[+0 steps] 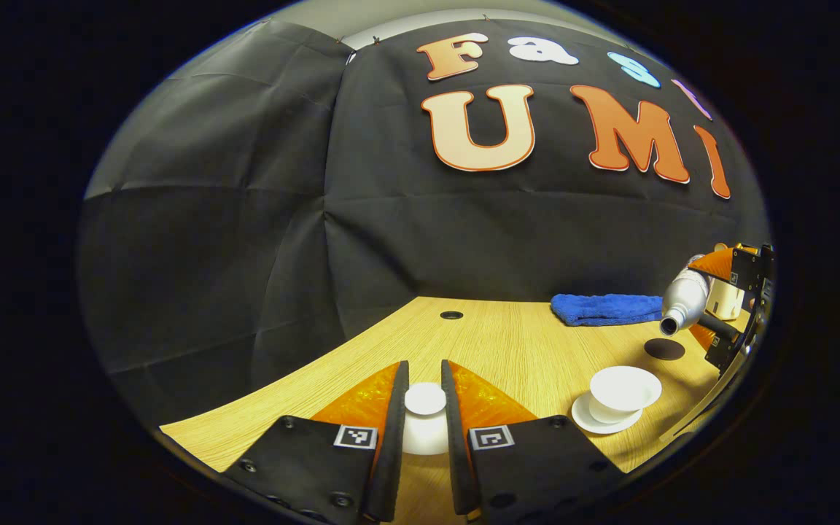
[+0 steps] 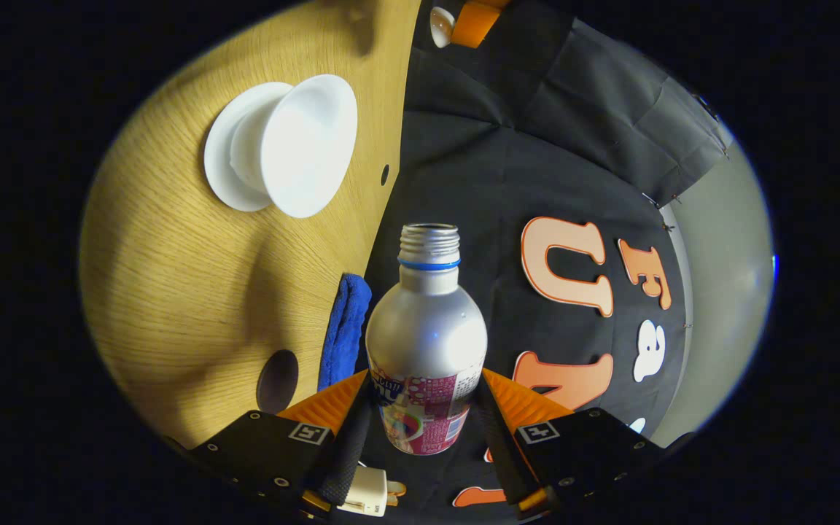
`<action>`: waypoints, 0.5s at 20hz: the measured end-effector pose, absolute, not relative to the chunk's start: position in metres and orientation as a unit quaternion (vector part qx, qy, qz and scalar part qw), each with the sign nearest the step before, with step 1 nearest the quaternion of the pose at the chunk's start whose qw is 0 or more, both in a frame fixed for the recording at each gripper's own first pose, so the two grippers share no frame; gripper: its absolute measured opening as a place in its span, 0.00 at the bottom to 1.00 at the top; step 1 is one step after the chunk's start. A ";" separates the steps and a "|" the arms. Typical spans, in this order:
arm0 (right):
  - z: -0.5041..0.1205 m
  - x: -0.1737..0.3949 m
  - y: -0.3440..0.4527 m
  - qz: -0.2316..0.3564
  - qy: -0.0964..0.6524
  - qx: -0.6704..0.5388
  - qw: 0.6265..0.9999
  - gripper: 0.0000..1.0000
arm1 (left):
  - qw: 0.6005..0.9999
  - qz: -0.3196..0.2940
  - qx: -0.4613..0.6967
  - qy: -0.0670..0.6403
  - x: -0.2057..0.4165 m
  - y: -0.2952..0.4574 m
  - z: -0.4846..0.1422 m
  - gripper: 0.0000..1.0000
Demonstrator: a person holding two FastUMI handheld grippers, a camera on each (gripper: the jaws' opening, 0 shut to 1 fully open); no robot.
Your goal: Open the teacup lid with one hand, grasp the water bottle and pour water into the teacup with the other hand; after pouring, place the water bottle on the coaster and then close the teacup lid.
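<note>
The wooden bench [image 1: 507, 343] is seen with a blue cloth [image 1: 604, 308] lying along its far edge and a dark round coaster [image 1: 664, 349] just in front of that cloth, with nothing on it. The water bottle [image 2: 426, 343], silver with its cap off, is gripped round its labelled lower body by the right tongs [image 2: 420, 430], both fingers pressed against it. In the left gripper view the bottle [image 1: 682, 299] is held tipped over, its open mouth pointing down toward the teacup [image 1: 623, 392], above and slightly beyond it. The teacup stands uncovered on its white saucer [image 1: 586, 418] near the bench's right side; whether any water is in it cannot be told. The white teacup lid [image 1: 425, 417] is clamped by its knob between the fingers of the left tongs [image 1: 424, 408], well apart from the cup toward the bench's near edge.
</note>
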State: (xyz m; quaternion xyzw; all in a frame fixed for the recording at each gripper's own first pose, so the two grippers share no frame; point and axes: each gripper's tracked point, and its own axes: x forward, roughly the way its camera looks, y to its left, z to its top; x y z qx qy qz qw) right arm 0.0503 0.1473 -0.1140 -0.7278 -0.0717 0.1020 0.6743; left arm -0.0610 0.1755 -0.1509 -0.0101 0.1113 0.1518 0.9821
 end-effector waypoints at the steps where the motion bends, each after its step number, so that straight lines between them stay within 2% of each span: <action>1: -0.115 0.049 0.148 0.101 -0.076 -0.730 0.672 0.78 | 0.982 0.152 -0.011 0.110 -0.061 0.176 -0.150 0.32; 10: -0.108 0.046 0.151 0.060 -0.127 -0.751 0.645 0.78 | 0.982 0.153 -0.014 0.108 -0.061 0.178 -0.149 0.32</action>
